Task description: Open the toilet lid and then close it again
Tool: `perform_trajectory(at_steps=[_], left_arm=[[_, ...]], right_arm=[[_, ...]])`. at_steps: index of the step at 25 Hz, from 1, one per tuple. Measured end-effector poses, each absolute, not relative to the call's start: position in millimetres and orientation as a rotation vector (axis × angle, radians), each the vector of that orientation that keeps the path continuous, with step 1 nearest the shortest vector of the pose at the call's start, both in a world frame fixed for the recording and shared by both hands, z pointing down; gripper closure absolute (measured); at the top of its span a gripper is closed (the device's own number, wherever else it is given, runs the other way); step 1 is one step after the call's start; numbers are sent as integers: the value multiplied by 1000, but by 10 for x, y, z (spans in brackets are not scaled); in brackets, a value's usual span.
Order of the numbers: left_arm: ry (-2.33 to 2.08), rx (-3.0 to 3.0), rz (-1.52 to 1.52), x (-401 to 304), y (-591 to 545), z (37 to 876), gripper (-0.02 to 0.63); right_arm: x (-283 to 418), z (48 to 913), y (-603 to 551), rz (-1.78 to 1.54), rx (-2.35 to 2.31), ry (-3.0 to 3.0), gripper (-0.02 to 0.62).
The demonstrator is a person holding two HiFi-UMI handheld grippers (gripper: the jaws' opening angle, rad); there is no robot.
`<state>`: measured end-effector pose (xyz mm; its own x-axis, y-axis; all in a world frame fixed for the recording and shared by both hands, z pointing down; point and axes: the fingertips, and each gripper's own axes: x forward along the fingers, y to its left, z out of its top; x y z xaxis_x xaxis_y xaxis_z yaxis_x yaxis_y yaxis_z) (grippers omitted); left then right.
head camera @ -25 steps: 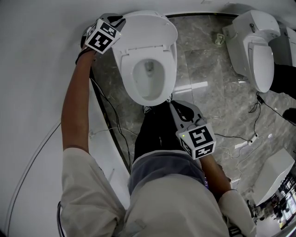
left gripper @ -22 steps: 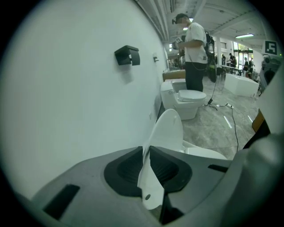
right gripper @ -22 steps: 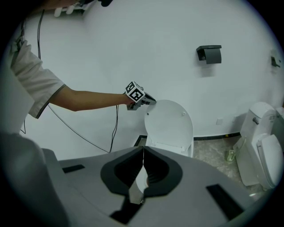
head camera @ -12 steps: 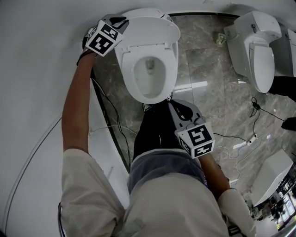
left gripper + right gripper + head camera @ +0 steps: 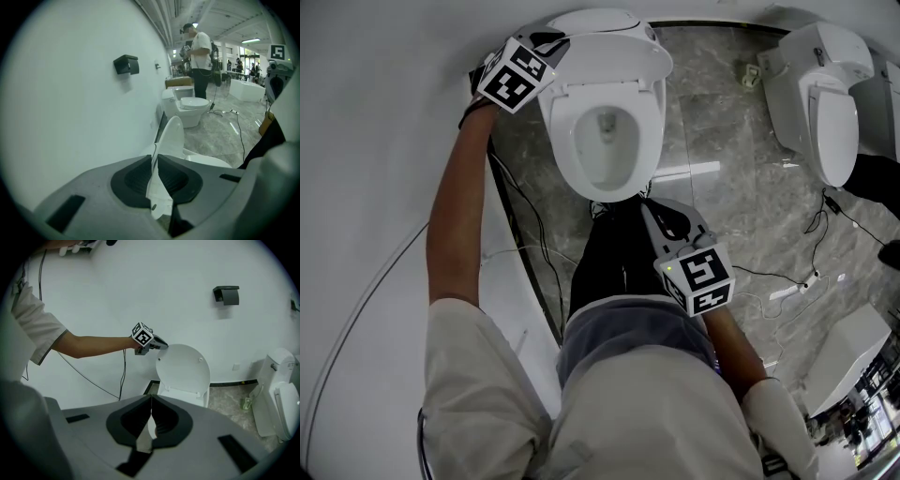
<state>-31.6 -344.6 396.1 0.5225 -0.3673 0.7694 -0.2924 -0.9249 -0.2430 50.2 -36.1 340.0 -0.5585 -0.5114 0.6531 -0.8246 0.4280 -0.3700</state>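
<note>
Lid stands raised at the far end of the toilet, left edge pinched by left gripper; right gripper pressed together, empty, held near; opening looks done, closing remains.

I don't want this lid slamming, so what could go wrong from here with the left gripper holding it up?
The left gripper pinches only the thin edge of the toilet lid; it could slip out and drop onto the seat. The cable hanging below that arm might snag.
</note>
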Motion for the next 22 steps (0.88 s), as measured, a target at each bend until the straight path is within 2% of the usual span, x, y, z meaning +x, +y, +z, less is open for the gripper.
perform_trajectory(at_steps=[22], left_arm=[[486,-2642,-1308,-394,-2877,3951,566]], right_arm=[[265,3432,-160,943,1121,-2235,584]])
